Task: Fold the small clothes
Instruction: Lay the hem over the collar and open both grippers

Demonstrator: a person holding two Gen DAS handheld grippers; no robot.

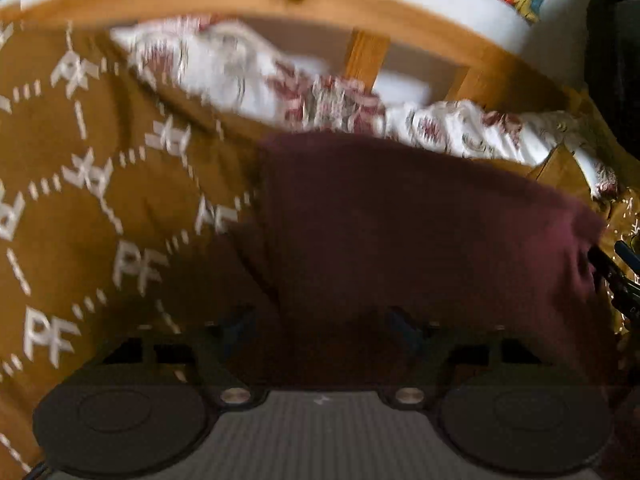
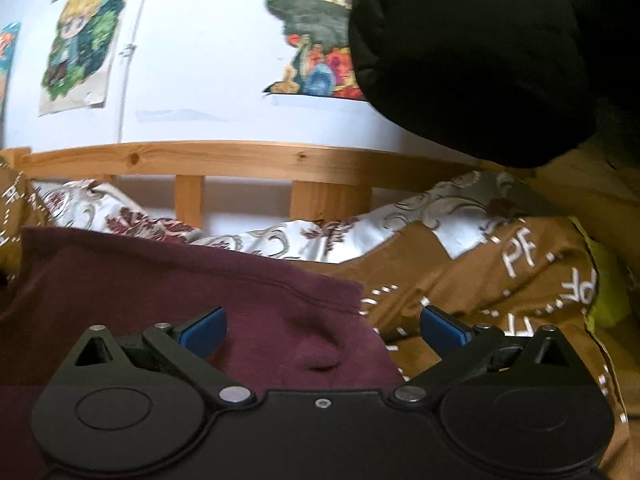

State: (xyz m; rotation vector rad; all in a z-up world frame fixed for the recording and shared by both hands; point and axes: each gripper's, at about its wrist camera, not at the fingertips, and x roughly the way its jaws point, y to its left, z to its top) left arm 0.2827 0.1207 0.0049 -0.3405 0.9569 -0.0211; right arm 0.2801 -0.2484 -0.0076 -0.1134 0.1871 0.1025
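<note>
A dark maroon garment point(image 1: 420, 232) lies spread on a brown patterned bedspread point(image 1: 80, 200). In the left wrist view the frame is blurred; my left gripper point(image 1: 320, 328) stands open with its blue pads wide apart over the garment's near edge. In the right wrist view my right gripper point(image 2: 322, 330) is open, its blue fingertips point(image 2: 204, 330) wide apart, low over the garment's right hemmed corner point(image 2: 280, 320). The other gripper shows at the far right of the left wrist view point(image 1: 616, 280).
A floral white-and-red pillow or sheet point(image 2: 280, 240) lies behind the garment against a wooden bed rail point(image 2: 240, 158). A white wall with colourful pictures point(image 2: 80, 40) stands behind. A black padded shape point(image 2: 472, 52) hangs at upper right; a yellow-green item point(image 2: 604, 284) lies at right.
</note>
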